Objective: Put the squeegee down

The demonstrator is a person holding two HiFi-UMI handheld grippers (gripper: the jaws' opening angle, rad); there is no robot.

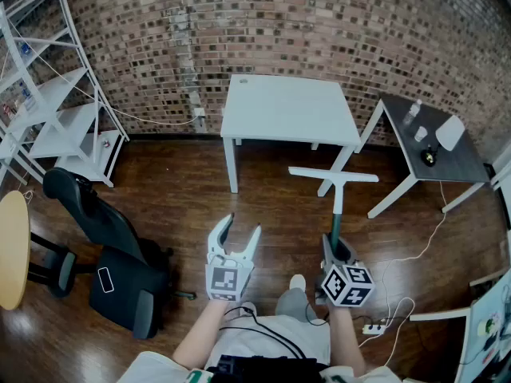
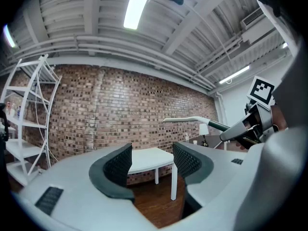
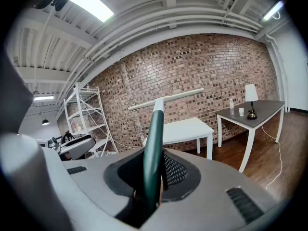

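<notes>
1. The right gripper clamps the handle of the dark-green-handled, white-bladed squeegee, held in the air, just short of the white square table
2. The left gripper gapes wide, holding nothing

Left claw level, jaws apart; right claw clamped shut, tipped downward.

A red-brown brick wall stands at twelve o'clock, with a white square table before it. A black office chair sits at eight o'clock on the dark wooden floor.
</notes>
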